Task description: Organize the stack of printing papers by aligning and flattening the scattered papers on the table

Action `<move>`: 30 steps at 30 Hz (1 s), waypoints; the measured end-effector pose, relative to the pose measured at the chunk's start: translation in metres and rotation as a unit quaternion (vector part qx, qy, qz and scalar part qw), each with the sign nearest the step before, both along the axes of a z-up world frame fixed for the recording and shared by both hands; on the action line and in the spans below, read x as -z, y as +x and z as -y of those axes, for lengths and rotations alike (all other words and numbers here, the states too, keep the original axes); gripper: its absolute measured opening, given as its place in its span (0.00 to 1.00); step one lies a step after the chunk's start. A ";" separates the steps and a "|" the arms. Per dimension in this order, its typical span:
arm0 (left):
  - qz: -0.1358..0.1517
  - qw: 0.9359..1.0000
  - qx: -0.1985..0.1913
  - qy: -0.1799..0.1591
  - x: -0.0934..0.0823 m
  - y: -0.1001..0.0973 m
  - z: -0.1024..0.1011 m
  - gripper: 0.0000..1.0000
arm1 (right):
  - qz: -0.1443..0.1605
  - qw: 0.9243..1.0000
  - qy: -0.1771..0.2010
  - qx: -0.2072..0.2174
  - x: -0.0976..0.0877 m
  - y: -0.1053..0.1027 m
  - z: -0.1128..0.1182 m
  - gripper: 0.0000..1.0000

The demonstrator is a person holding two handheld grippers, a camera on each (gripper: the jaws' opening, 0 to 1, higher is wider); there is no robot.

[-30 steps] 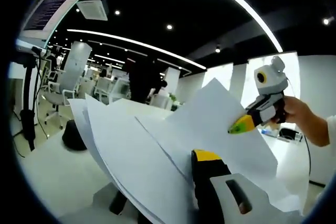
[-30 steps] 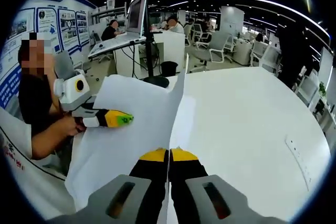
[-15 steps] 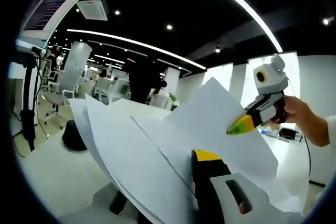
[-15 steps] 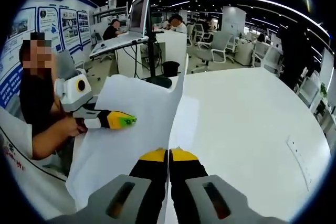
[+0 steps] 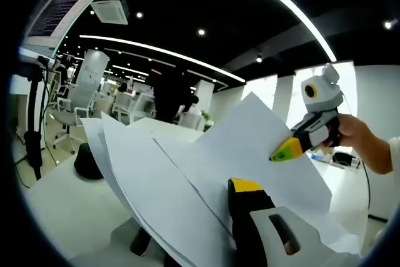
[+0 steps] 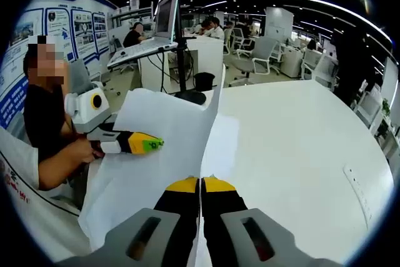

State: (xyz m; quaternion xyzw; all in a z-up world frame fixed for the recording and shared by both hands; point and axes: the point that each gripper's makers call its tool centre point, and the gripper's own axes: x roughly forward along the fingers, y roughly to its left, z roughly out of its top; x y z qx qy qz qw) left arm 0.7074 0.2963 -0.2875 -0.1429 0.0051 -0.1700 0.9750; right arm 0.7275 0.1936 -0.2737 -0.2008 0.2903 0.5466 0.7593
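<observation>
Left gripper view: close, low, tilted upward across the fanned white paper sheets (image 5: 187, 179) toward the dark ceiling. Right gripper view: close, edge-on along those sheets (image 6: 156, 154), facing the far white table (image 6: 294, 154). Both views share the sheets.

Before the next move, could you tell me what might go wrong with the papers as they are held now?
The white printing sheets are fanned, not aligned, so one could slip out. The right gripper pinches only their edge, so a pull may tear or crease it. The left gripper also grips them, so diverging hands could crumple them above the white table.
</observation>
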 end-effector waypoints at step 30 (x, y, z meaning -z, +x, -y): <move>-0.002 1.000 0.000 0.002 0.001 -0.002 0.005 0.22 | -0.002 1.000 0.000 -0.011 0.002 -0.006 -0.007 0.00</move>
